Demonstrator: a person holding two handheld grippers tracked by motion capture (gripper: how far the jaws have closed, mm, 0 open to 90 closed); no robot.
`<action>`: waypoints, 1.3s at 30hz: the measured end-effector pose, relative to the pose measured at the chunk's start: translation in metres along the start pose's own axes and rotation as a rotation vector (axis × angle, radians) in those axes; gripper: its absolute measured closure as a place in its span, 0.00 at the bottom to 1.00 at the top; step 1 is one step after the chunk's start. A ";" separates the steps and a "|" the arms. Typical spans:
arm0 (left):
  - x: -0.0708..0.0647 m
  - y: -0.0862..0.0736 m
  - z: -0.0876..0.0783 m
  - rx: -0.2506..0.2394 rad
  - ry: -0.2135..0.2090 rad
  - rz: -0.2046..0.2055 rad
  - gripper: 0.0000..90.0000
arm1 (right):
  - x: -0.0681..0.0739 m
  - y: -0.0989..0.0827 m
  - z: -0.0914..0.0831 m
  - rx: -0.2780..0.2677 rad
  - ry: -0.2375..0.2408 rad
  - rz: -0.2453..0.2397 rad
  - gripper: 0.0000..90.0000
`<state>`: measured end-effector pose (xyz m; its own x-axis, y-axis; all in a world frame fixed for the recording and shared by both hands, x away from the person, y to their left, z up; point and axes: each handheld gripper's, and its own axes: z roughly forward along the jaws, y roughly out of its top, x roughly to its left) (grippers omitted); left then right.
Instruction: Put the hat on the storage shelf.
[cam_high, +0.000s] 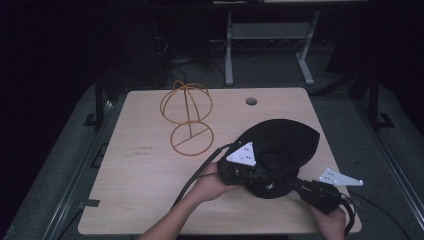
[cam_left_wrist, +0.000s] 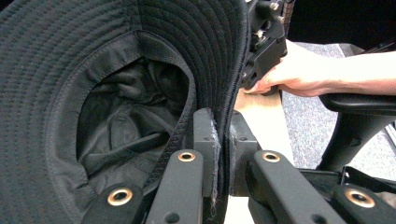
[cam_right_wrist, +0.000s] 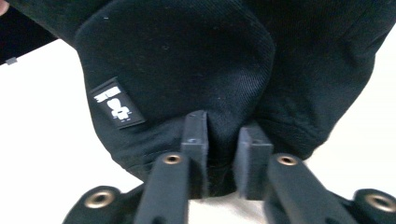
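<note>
Black hat brim pinched, bare tabletop leftward.

The table is viewed from above, facing forward; the black bucket hat, shared by all views, is seen close-up from both gripper cameras.

Table: light wood, round hole near the far edge.
Floor: grey carpet.
Behind: white frame legs, cables.
Light: dim, the room is dark around.
</note>
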<state>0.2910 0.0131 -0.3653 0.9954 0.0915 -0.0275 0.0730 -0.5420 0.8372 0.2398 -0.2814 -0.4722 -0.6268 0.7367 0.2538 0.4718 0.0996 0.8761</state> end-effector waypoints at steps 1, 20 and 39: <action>0.000 0.000 -0.002 0.001 0.002 -0.001 0.94 | 0.002 0.001 -0.001 -0.007 0.004 -0.023 0.92; -0.001 -0.014 -0.040 -0.011 0.084 -0.039 0.56 | 0.015 0.012 -0.011 -0.035 -0.022 -0.100 0.96; -0.006 -0.061 -0.087 -0.034 0.195 -0.109 0.43 | 0.017 0.038 -0.023 -0.062 -0.025 -0.124 0.97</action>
<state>0.2756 0.1185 -0.3681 0.9508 0.3094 -0.0160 0.1745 -0.4921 0.8528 0.2328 -0.2800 -0.4248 -0.6621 0.7376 0.1325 0.3520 0.1500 0.9239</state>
